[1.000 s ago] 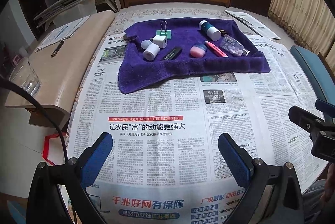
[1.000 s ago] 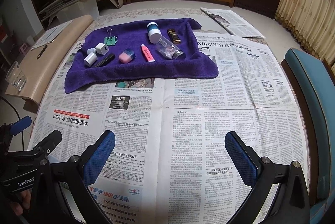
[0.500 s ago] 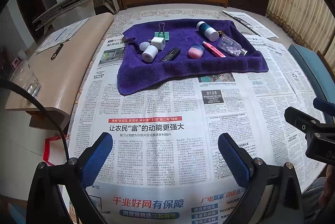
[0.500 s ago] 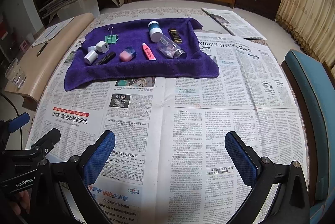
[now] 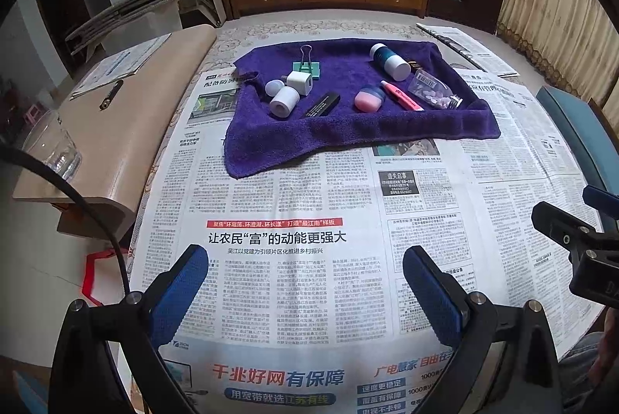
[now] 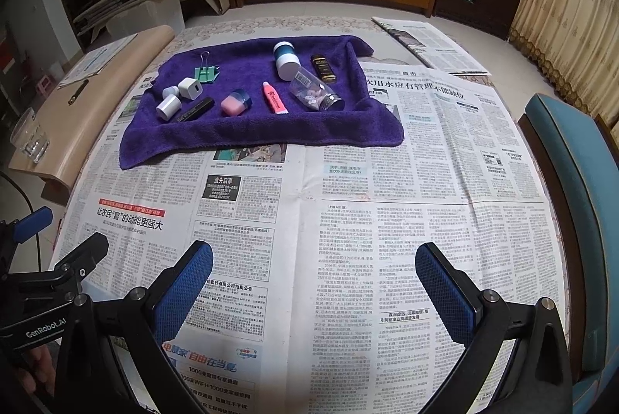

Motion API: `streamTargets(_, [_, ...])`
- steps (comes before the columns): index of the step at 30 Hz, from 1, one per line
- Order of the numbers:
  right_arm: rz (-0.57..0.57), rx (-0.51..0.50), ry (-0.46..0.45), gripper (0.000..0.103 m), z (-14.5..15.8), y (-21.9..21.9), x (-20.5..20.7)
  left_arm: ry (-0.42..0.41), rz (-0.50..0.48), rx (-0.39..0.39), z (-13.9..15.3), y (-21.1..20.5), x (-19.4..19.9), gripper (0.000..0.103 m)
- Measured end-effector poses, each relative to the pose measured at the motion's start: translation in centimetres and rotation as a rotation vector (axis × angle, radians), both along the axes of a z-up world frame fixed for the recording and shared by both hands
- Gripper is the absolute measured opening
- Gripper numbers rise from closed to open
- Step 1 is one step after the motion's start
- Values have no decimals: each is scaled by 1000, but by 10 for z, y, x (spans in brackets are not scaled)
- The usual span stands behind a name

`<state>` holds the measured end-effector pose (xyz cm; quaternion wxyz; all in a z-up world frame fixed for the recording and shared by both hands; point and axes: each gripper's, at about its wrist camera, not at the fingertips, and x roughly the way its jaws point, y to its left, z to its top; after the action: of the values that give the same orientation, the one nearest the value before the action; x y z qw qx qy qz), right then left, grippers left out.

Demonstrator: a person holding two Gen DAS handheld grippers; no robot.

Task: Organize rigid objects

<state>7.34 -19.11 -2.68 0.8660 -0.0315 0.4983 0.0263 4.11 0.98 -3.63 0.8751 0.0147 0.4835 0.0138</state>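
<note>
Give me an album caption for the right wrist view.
Open right gripper faces small items on a purple towel over newspaper.

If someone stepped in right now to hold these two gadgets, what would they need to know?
Left tool: open, holding nothing, above the newspaper.
Right tool: open, holding nothing, also above the newspaper.
Things: all on the purple towel at the far end: green binder clip, white charger plug, white cylinder, black stick, pink jar, pink tube, clear pill bottle, teal-and-white jar, dark case.
Done: nothing is grasped.
Left: the organizing.
</note>
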Motion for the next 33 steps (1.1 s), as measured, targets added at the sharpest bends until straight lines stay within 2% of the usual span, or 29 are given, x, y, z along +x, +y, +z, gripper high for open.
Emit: streamTargets(33, [0, 3, -17, 103, 5, -2, -2, -11, 10, 7, 1, 1, -1, 102])
